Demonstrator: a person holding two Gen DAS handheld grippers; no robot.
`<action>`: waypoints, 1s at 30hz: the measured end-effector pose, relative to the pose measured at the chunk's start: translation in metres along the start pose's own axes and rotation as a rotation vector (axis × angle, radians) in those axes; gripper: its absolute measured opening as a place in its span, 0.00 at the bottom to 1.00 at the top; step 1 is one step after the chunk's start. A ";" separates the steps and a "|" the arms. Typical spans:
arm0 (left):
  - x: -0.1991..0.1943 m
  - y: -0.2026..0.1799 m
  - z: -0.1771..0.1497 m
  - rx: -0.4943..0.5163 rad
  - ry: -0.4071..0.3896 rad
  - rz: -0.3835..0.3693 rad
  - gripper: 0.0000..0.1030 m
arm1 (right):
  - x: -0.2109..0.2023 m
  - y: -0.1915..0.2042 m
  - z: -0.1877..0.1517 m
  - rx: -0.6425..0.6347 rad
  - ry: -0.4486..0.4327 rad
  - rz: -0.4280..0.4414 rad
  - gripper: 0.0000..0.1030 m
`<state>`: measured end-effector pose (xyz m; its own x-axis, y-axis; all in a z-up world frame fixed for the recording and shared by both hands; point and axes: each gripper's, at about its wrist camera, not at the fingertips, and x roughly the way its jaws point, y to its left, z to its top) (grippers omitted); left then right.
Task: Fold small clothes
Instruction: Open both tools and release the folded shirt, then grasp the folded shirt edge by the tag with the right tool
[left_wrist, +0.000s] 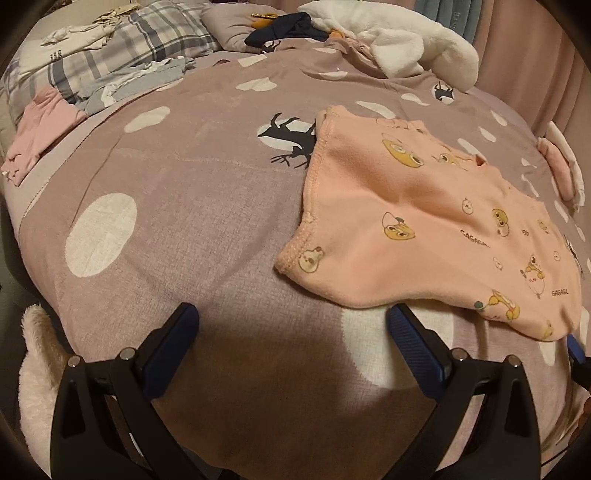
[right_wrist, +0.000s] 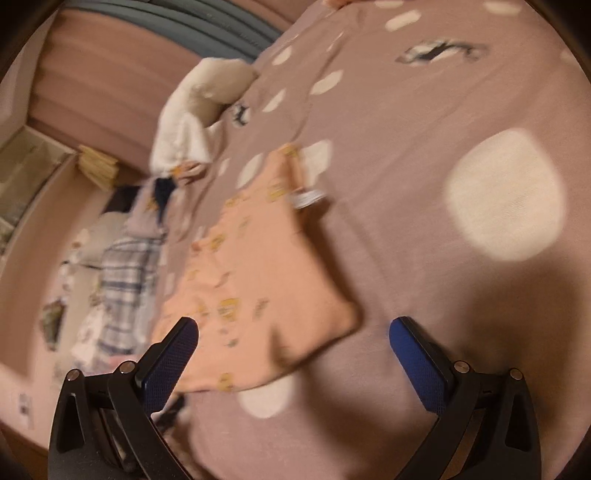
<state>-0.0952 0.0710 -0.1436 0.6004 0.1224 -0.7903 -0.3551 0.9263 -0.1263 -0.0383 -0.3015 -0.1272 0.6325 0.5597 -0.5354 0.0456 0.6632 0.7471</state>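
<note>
a bed fills both views, covered by a mauve duvet (left_wrist: 207, 206) printed with white blobs and dark deer silhouettes, with pink curtains (left_wrist: 532, 62) behind it. in the left wrist view, going from the left: a fluffy cream throw (left_wrist: 35, 369) hangs at the near left edge, a folded pink garment (left_wrist: 40, 133) lies at the far left edge of the bed, and behind it sits a plaid pillow (left_wrist: 122, 55) with pale clothes (left_wrist: 85, 35) heaped on it. a dark navy item (left_wrist: 284, 29) lies at the head of the bed, with a white fleece blanket (left_wrist: 402, 40) to its right. the left gripper (left_wrist: 293, 334) hovers over bare duvet, its blue-padded fingers (left_wrist: 173, 343) spread wide with nothing between them. just beyond its right finger lies the peach garment (left_wrist: 424, 221), printed with small cartoon animals, spread fairly flat on the right half of the bed. another pinkish folded piece (left_wrist: 561, 170) sits at the far right edge.

the right wrist view is tilted and motion-blurred. the right gripper (right_wrist: 293, 334) is likewise wide open and empty above the duvet (right_wrist: 424, 147), with the peach garment (right_wrist: 258, 277) lying just ahead of its left finger.
</note>
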 end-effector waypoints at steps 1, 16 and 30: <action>0.000 0.001 0.001 -0.003 0.006 -0.002 1.00 | 0.006 0.003 0.001 0.010 0.017 0.033 1.00; 0.000 0.007 0.005 0.005 0.051 -0.054 1.00 | 0.051 0.020 0.027 0.129 0.066 0.090 1.00; 0.001 0.008 0.005 0.017 0.051 -0.073 1.00 | 0.070 0.041 0.025 -0.006 0.105 -0.092 0.22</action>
<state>-0.0938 0.0807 -0.1422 0.5867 0.0362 -0.8090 -0.2994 0.9379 -0.1752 0.0272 -0.2474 -0.1246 0.5416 0.5454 -0.6397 0.0949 0.7164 0.6912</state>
